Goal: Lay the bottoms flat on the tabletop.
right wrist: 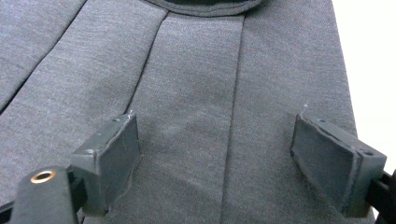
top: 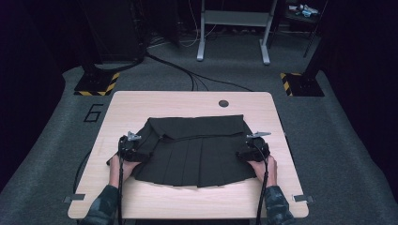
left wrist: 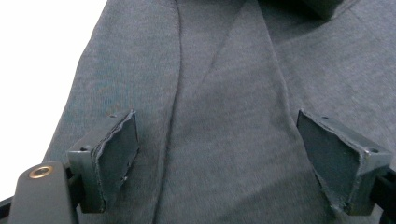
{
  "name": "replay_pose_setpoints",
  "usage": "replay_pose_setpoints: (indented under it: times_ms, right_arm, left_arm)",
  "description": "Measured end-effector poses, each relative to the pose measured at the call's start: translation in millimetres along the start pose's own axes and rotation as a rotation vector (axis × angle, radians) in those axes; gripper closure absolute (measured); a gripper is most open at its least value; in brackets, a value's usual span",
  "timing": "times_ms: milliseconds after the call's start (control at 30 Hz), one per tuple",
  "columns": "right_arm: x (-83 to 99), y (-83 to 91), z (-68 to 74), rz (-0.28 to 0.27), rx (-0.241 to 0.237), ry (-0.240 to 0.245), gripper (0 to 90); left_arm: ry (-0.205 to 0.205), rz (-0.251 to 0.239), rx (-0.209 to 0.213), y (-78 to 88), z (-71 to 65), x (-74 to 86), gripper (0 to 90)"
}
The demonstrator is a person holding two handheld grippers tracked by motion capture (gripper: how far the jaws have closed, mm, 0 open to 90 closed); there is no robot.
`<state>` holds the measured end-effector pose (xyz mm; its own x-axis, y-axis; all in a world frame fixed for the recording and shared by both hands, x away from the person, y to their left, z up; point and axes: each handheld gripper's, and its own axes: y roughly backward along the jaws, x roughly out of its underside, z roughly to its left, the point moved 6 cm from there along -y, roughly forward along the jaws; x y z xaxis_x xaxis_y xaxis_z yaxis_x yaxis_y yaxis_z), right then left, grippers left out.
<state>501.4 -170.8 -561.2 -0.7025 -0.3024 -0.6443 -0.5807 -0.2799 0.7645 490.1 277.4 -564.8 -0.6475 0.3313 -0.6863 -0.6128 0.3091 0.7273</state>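
A dark pleated skirt (top: 192, 150) lies spread flat on the light wooden table (top: 141, 194), covering the middle of the tabletop, with its folded-over upper edge toward the far side and its flared hem toward you. All positions below are given relative to the skirt.

Your left gripper (top: 127, 149) sits at the skirt's left edge, about halfway down its side, with your left hand (top: 117, 169) behind it, nearer the hem. In the left gripper view the left gripper (left wrist: 217, 154) has its jaws spread wide, one on each side of a long crease in the grey cloth (left wrist: 224, 116), with nothing between them but the fabric beneath; whether the pads touch the cloth cannot be told.

Your right gripper (top: 252, 149) sits at the skirt's right edge, level with the left one, with your right hand (top: 265, 168) behind it. In the right gripper view the right gripper (right wrist: 215, 154) is likewise wide open over the pleats (right wrist: 196, 93), holding nothing; the skirt's right edge and the bright tabletop (right wrist: 369, 60) lie just beyond its outer jaw.

A round dark grommet (top: 223, 103) sits in the table beyond the skirt's far edge.
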Motion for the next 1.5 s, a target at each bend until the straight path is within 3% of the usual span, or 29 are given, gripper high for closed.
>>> replay_pose_setpoints:
  times_ms: [533,1133,1267,1400,1500]
  right_arm:
    - [24.7,19.0,15.6,-0.019,-0.012,0.009,15.1]
    - [50.8,39.9,34.2,-0.020,-0.023,0.028,15.2]
    - [54.2,42.5,37.3,-0.022,-0.023,0.028,15.2]
    - [52.8,42.9,37.2,0.004,-0.031,0.037,15.2]
    - [47.4,45.9,37.4,0.009,-0.007,0.048,15.0]
  left_arm:
    - [-0.002,-0.032,-0.001,27.7,-17.4,32.1,14.5]
    - [-0.006,-0.034,-0.005,54.1,-31.2,61.3,14.5]
    - [0.004,-0.043,-0.005,56.2,-32.9,63.6,14.6]
    - [0.000,-0.013,-0.008,57.3,-33.0,60.9,14.6]
    - [0.001,-0.036,0.019,62.9,-36.6,52.6,14.9]
